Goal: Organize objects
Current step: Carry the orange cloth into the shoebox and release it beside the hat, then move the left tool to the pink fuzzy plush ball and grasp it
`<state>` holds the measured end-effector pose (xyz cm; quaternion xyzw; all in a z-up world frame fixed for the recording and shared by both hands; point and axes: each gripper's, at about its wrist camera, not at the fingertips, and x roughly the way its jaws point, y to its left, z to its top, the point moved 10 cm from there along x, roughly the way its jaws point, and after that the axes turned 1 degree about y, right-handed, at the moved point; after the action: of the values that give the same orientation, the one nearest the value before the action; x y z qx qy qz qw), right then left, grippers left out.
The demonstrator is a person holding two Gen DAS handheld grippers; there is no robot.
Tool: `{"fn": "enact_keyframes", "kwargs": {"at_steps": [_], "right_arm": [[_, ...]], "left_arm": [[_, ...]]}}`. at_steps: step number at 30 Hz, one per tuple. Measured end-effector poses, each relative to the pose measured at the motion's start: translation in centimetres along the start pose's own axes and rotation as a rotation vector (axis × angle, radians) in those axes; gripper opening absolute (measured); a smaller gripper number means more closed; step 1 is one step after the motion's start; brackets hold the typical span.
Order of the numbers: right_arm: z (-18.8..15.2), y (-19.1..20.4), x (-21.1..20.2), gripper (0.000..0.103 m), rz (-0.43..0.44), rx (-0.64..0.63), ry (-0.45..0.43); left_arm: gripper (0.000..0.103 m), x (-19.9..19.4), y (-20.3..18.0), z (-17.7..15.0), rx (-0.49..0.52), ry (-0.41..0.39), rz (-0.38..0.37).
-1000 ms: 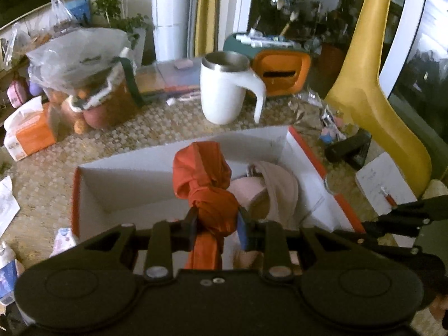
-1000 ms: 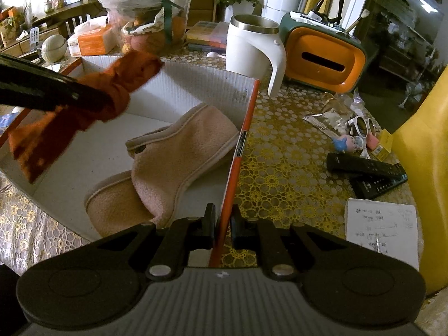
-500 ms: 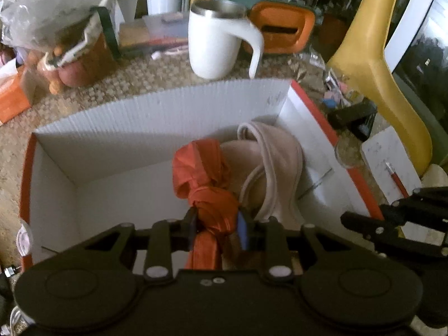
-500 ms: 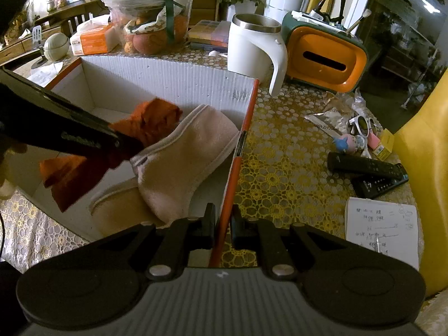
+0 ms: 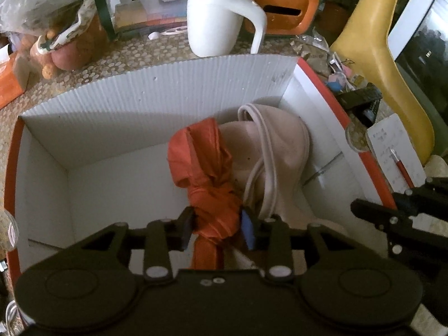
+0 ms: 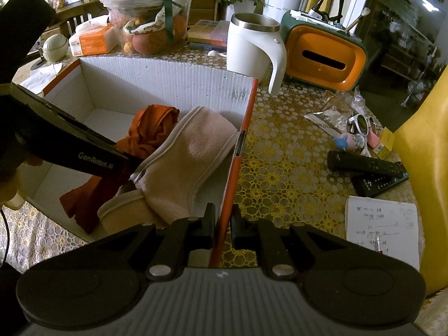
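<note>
Sunlight is falling across a lace-patterned tablecloth (image 6: 282,168) crowded with household clutter, and low in the frame of each wrist view my grippers are working at a white cardboard box (image 5: 173,89) with orange edges. My left gripper (image 5: 217,231) is opening its jaws right now; the knotted orange cloth (image 5: 207,173) is sitting between the pads, which are barely touching it, so I judge I am letting it go inside the box. It is lying at centre frame, against the beige slippers (image 5: 268,151) already tucked toward the box's right wall. My right gripper (image 6: 222,225) is clamped tight on the box's orange right-hand rim at bottom centre of its view, probably steadying the box so it is not sliding while I am dropping things in. Beyond the box, at upper centre, a white mug (image 6: 252,47) and an orange tissue holder (image 6: 324,56) are standing on the table, with remotes (image 6: 366,168) and a notepad (image 6: 380,229) waiting at right.
</note>
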<state>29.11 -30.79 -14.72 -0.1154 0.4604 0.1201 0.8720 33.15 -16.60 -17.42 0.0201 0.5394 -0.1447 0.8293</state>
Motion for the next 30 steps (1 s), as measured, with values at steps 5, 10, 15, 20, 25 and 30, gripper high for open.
{"fn": "enact_keyframes", "kwargs": {"at_steps": [5, 10, 15, 20, 25, 30], "right_arm": [[0.0, 0.0, 0.0, 0.01, -0.001, -0.001, 0.001], [0.0, -0.2, 0.0, 0.01, -0.01, -0.005, 0.0], [0.1, -0.1, 0.1, 0.01, -0.021, -0.015, 0.002], [0.1, 0.0, 0.1, 0.01, -0.024, -0.019, 0.0], [0.3, -0.2, 0.2, 0.01, -0.024, -0.026, -0.005], [0.3, -0.2, 0.2, 0.01, -0.015, -0.028, -0.007]], "left_arm": [[0.049, -0.7, 0.3, -0.1, -0.001, -0.024, -0.002], [0.059, -2.1, 0.9, -0.2, -0.001, -0.059, 0.001], [0.061, -3.9, 1.7, -0.5, 0.007, -0.096, 0.012], [0.064, -5.8, 2.6, -0.9, 0.01, -0.14, 0.025], [0.075, -7.9, 3.4, -1.5, 0.024, -0.191, 0.045], [0.075, -10.2, 5.1, -2.2, 0.012, -0.228, 0.071]]}}
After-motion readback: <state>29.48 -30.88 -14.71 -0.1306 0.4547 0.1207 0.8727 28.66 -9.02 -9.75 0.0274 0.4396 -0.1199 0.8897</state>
